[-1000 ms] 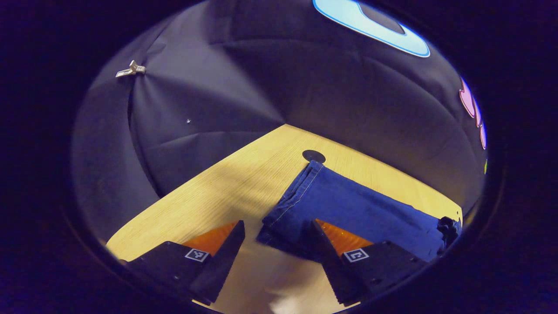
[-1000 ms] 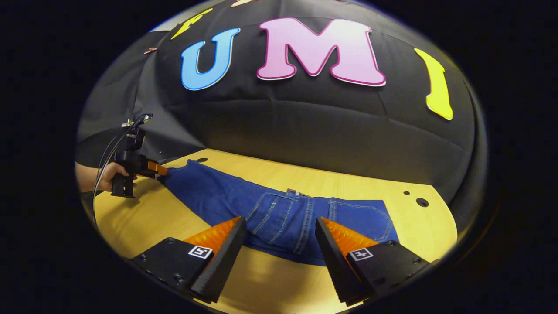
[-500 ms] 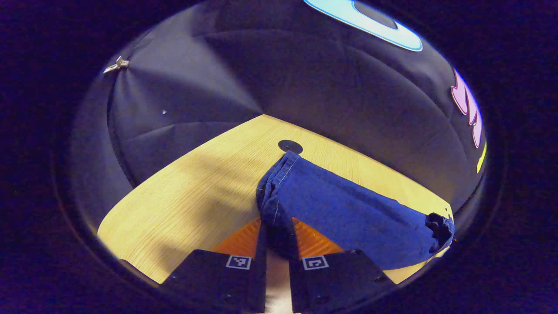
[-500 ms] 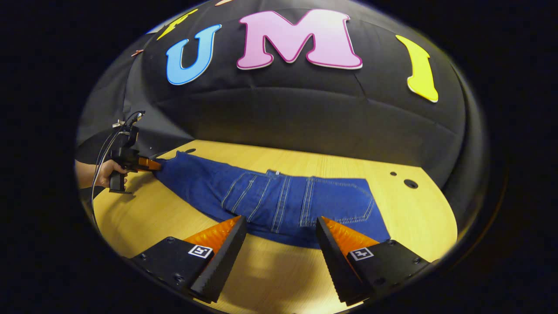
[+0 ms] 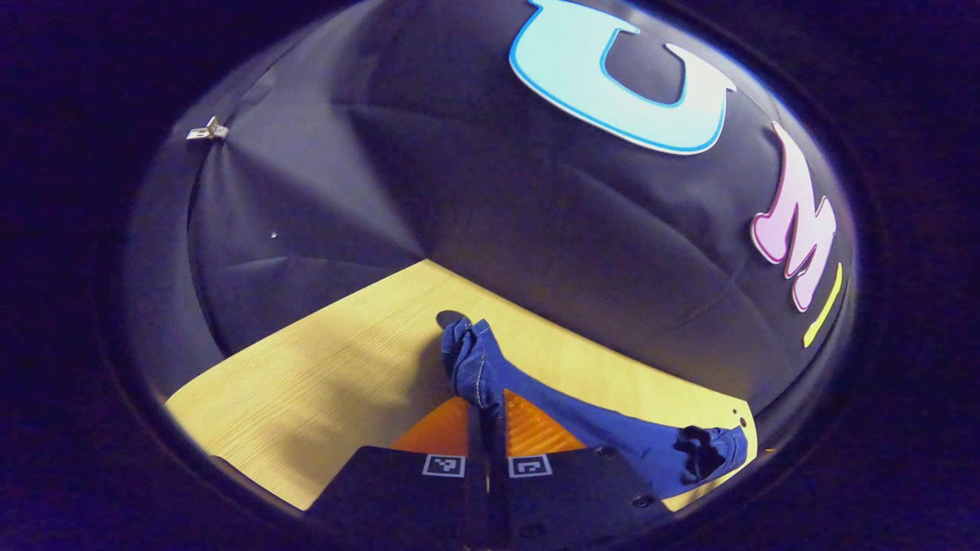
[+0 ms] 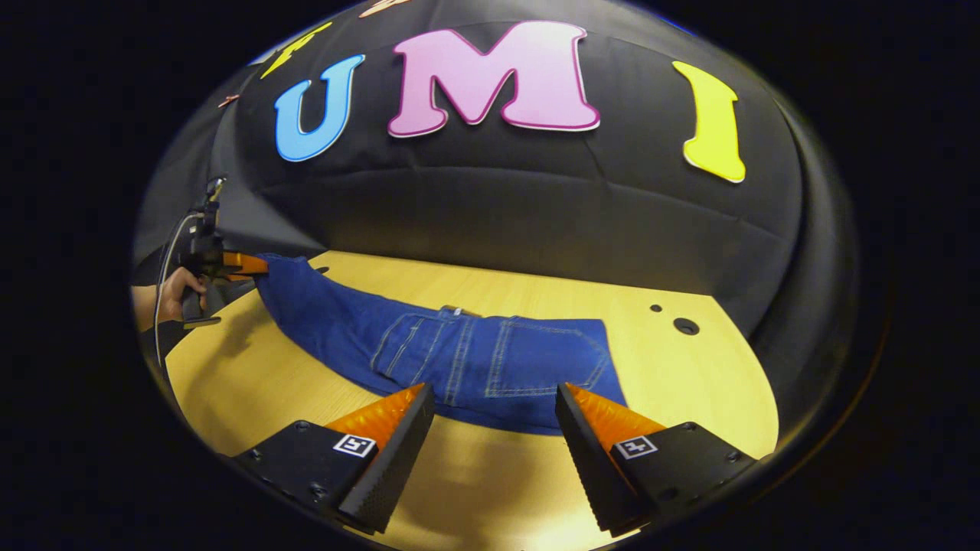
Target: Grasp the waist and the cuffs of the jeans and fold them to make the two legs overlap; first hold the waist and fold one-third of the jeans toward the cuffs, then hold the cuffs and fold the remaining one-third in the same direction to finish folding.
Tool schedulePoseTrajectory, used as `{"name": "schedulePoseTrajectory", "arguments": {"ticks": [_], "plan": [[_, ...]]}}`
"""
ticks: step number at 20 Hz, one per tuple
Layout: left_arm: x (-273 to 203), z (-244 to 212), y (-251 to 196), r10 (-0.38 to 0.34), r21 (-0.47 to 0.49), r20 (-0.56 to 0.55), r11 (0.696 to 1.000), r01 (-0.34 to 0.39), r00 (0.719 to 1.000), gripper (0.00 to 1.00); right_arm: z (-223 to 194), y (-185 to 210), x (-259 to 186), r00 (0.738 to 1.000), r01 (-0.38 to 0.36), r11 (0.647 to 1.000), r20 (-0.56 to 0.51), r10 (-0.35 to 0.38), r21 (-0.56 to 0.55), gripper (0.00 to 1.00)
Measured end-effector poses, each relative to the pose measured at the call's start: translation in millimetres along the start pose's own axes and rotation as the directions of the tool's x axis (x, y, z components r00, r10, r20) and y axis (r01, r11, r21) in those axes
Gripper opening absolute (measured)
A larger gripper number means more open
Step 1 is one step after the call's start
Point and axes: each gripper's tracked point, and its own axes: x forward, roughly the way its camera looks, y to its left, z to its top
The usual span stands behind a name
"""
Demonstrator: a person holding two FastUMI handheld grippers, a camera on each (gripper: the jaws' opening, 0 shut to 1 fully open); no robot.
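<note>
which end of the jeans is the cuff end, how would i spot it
Start at the wooden table, where the blue jeans lie stretched across it. Follow them away from the pocket-stitched waist to the narrow leg end, pinched and lifted by the left gripper, unlike the flat waist.

The jeans (image 6: 459, 360) are made of matt blue denim with pale stitching. The table (image 6: 689, 375) is covered in smooth, light wood grain.

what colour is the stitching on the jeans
Pale, whitish stitching on dark blue jeans, clearest around the pockets in the right gripper view.
</note>
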Motion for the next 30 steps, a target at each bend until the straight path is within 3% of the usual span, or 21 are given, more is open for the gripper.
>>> {"name": "schedulePoseTrajectory", "arguments": {"ticks": [4,10,13,16,18,20,21,23,25,26,30], "plan": [[-41,33,-115,-0.110,0.088,0.048,0.990,0.106,0.993,0.06,29,-37,-20,0.998,0.063,0.998,0.024,-0.063,-0.002,0.96],[-86,39,-288,-0.303,0.192,0.014,0.936,0.295,0.953,0.06,54,-84,-54,0.988,0.138,0.990,0.061,-0.140,0.032,0.96],[-98,-9,-390,-0.422,0.220,-0.053,0.879,0.423,0.905,0.06,58,-114,-77,0.980,0.180,0.982,0.075,-0.183,0.051,0.97],[-93,-91,-457,-0.505,0.238,-0.176,0.811,0.535,0.845,0.06,49,-147,-98,0.969,0.230,0.968,0.073,-0.237,0.101,0.96],[-82,-162,-483,-0.508,0.226,-0.290,0.787,0.574,0.811,0.06,40,-161,-110,0.962,0.256,0.958,0.066,-0.266,0.132,0.96],[-72,-209,-486,-0.473,0.241,-0.357,0.786,0.569,0.805,0.07,34,-168,-121,0.956,0.275,0.949,0.057,-0.286,0.157,0.97],[-72,-229,-486,-0.455,0.237,-0.401,0.787,0.570,0.795,0.13,31,-170,-128,0.954,0.283,0.944,0.054,-0.296,0.168,0.97],[-75,-246,-481,-0.422,0.227,-0.440,0.802,0.553,0.792,0.34,27,-168,-140,0.953,0.288,0.942,0.050,-0.300,0.170,0.97],[-92,-232,-477,-0.448,0.222,-0.409,0.796,0.563,0.795,0.82,30,-164,-154,0.951,0.291,0.941,0.054,-0.304,0.172,0.97],[-105,-218,-472,-0.461,0.232,-0.383,0.791,0.566,0.801,0.97,34,-159,-160,0.951,0.289,0.941,0.063,-0.303,0.178,0.97],[-162,-140,-426,-0.467,0.334,-0.217,0.789,0.515,0.857,0.97,56,-136,-186,0.946,0.285,0.940,0.104,-0.308,0.189,0.97]]}}
